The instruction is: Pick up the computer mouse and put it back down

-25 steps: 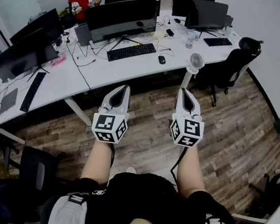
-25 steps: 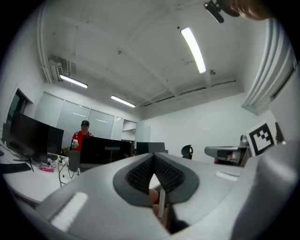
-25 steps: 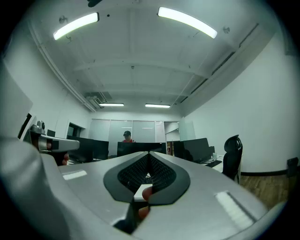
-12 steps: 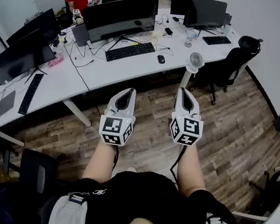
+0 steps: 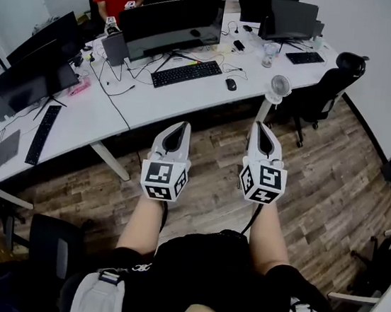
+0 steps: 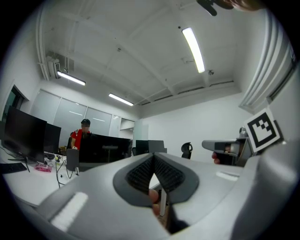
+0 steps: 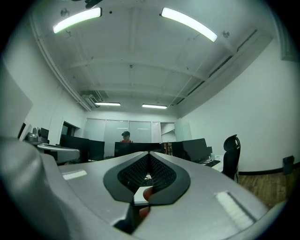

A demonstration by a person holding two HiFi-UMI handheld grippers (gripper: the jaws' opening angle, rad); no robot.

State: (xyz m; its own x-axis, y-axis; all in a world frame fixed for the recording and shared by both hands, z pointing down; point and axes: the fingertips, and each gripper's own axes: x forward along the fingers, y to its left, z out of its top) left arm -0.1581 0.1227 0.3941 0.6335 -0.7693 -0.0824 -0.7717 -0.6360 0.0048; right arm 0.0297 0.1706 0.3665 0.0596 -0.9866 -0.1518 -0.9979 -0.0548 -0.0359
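Left claw (image 5: 179,125): closed, empty, over the wood floor (image 5: 334,184), short of the desk (image 5: 182,94) edge.
Right claw (image 5: 260,127): closed, empty, beside the left.
Mouse (image 5: 230,83): on the desk, right of the keyboard (image 5: 186,73), well beyond the 2 claws.
Open room: bare floor ahead; chair (image 5: 325,90) at right.

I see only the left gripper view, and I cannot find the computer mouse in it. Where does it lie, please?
Observer: The head view shows the mouse on the white desk, just right of the black keyboard.
Operator: Are the grippers near it?
Observer: No. The left gripper and the right gripper both hover over the wooden floor, short of the desk.
Operator: Is the right gripper open?
Observer: Its own view shows its jaws together, holding nothing.
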